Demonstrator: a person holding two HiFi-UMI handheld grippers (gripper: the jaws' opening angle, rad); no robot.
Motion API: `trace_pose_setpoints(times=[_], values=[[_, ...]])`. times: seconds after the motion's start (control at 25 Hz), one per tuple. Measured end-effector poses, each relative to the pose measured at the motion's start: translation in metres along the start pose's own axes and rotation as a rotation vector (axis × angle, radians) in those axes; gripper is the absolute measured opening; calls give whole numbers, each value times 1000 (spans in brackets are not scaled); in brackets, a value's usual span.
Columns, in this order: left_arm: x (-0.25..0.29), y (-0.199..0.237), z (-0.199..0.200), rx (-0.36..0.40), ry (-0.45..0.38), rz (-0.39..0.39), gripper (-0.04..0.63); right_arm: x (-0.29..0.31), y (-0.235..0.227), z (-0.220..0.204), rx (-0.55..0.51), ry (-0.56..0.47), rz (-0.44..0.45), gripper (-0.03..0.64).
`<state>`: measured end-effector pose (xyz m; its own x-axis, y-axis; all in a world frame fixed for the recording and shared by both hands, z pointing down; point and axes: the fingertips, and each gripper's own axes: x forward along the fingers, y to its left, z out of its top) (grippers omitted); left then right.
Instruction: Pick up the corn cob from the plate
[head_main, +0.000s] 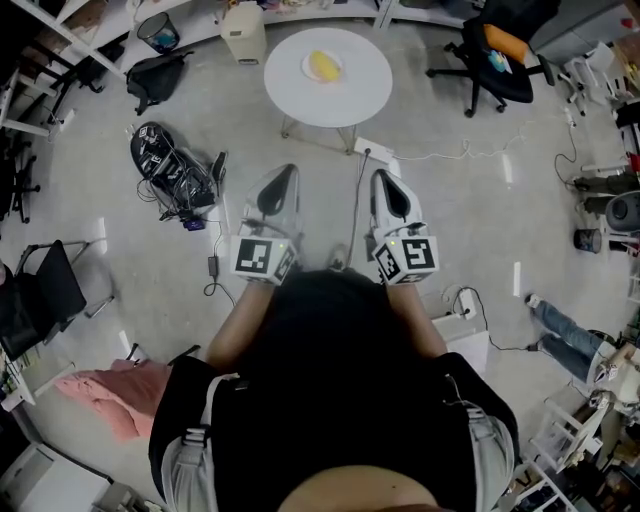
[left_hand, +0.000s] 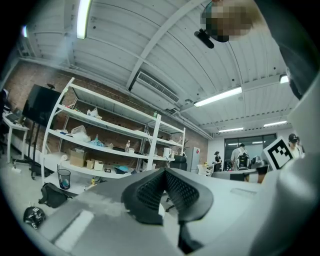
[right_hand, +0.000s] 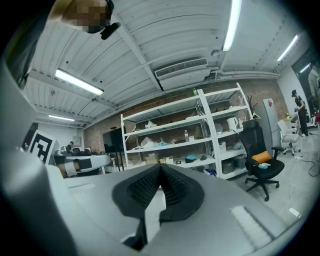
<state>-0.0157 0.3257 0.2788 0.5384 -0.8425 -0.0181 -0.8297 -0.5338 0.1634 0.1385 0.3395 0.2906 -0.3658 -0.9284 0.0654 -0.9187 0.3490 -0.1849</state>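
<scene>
The yellow corn cob (head_main: 323, 66) lies on a small white plate (head_main: 307, 63) on a round white table (head_main: 352, 92), far ahead at the top of the head view. My left gripper (head_main: 284, 172) and right gripper (head_main: 381, 177) are held side by side close to my body, well short of the table, pointing level toward it. In the left gripper view the left gripper (left_hand: 164, 171) has its dark ribbed pads meeting at the tip, with nothing between them. The right gripper (right_hand: 160, 168) looks the same. Neither gripper view shows the cob or the plate.
A black office chair (head_main: 497, 55) stands right of the table. Left of it are a black bag (head_main: 157, 75) and a wire bin (head_main: 158, 30). A helmet with tangled cables (head_main: 168, 165) lies on the floor. White shelving (left_hand: 100, 145) lines the brick wall, and people stand far off.
</scene>
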Motion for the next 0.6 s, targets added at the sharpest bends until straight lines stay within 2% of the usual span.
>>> trace_pose_setpoints(times=[0.28,0.6], values=[[5,-9,-1,0,-4,-2,0,-4,-9,6,-8,-15,1,6],[24,-33,2,-5,-14,38,0,-7,-34,7,4,-5,35,6]])
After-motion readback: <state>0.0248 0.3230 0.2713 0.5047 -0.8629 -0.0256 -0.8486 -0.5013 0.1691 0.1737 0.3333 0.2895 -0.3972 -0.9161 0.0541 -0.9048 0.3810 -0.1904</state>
